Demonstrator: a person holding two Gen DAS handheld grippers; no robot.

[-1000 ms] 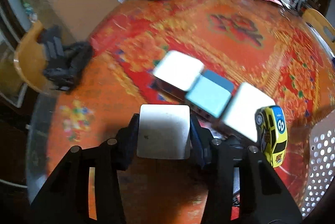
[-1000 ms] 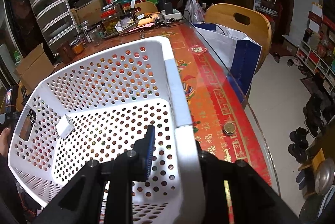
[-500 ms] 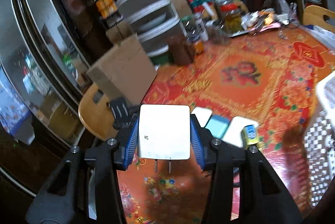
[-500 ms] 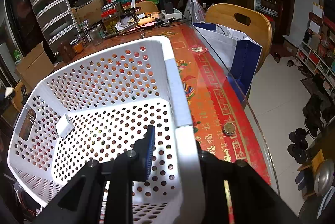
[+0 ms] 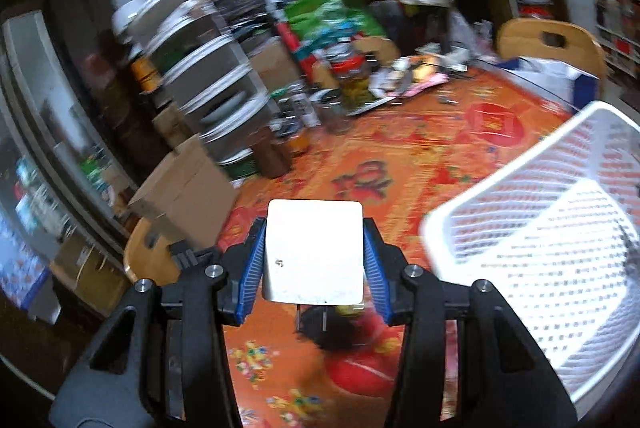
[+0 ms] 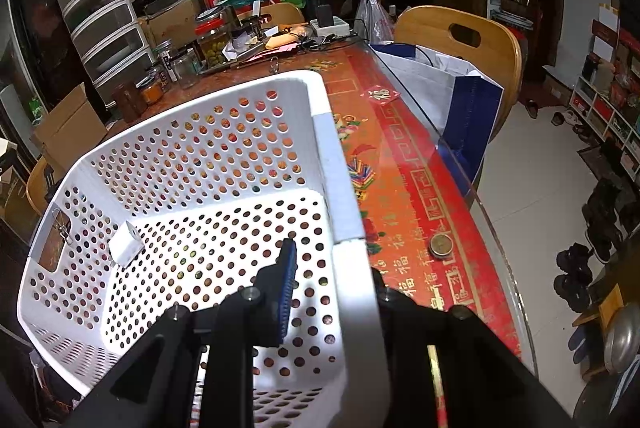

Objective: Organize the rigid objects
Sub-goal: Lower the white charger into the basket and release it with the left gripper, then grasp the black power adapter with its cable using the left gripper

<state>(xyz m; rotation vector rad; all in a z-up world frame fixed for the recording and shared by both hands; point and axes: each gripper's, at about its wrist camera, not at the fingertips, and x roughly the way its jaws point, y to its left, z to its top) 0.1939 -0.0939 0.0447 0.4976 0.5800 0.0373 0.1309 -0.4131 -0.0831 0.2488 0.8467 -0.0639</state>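
My left gripper [image 5: 314, 260] is shut on a white square charger plug [image 5: 314, 252], held in the air above the red patterned tablecloth; its prongs hang below it. The white perforated basket [image 5: 532, 228] lies to its right. My right gripper [image 6: 332, 276] straddles the basket's right rim [image 6: 340, 195], one blue pad inside, the other finger outside, gripping the wall. A small white charger [image 6: 126, 244] lies inside the basket at its left wall.
Jars, bottles and papers [image 6: 208, 43] crowd the table's far side. A cardboard box [image 5: 184, 187] and drawer unit [image 5: 208, 83] stand to the left. A coin-like disc [image 6: 440, 246] lies by the table's right edge, near wooden chairs [image 6: 468, 39].
My left gripper has lifted the white plug off the table and swung right toward the basket; the other boxes and toy car have dropped out of view. My right gripper has stayed still.
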